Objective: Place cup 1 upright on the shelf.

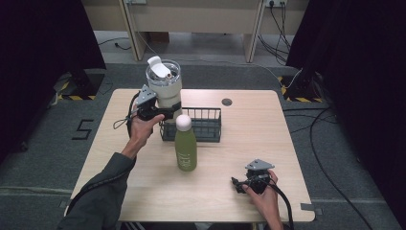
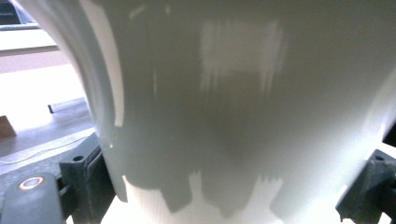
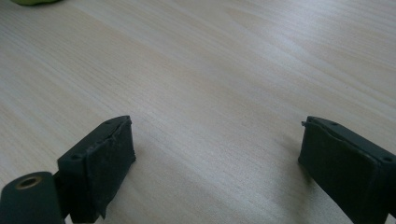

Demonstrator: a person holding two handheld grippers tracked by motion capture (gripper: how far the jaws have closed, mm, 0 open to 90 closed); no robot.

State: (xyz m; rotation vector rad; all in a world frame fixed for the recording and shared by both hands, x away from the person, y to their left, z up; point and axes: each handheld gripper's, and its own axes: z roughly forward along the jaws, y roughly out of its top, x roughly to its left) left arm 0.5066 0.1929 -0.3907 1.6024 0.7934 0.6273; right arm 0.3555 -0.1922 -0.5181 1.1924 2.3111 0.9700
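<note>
A tall white tumbler (image 1: 165,86) with a clear lid and a white flip spout is held up above the left end of a black wire basket (image 1: 201,125). My left gripper (image 1: 165,111) is shut on its lower body; in the left gripper view the tumbler's white wall (image 2: 243,107) sits between both jaws, pressed by them. A green bottle (image 1: 186,143) with a pale cap stands upright on the table in front of the basket. My right gripper (image 1: 238,183) rests low at the front right, jaws wide apart over bare wood (image 3: 215,140), holding nothing.
The light wooden table (image 1: 249,143) has a small round grommet (image 1: 227,101) near its far edge. Dark curtains flank both sides, and cables lie on the floor at the right. A table leg frame stands beyond the far edge.
</note>
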